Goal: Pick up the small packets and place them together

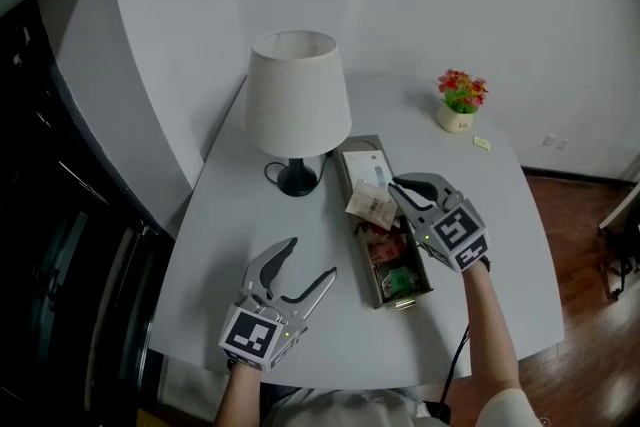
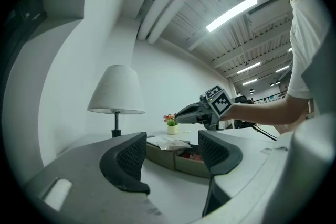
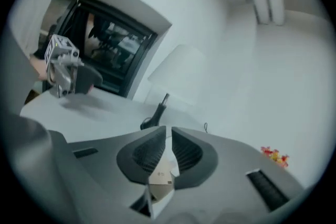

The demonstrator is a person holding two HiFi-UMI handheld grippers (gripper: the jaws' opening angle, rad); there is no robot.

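Hanging over the tray (image 1: 368,280), a small packet (image 1: 372,205) is clamped by the right gripper (image 1: 400,185). The left gripper (image 1: 312,260) is shown open, empty, near the tabletop's (image 1: 230,215) front edge.

The head view looks steeply down on the bench (image 1: 235,215) from its near edge. Both gripper views sit low, looking across it. All three show the lamp (image 1: 297,95).

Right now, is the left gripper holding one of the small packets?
No, the left gripper has its jaws wide apart with nothing between them.
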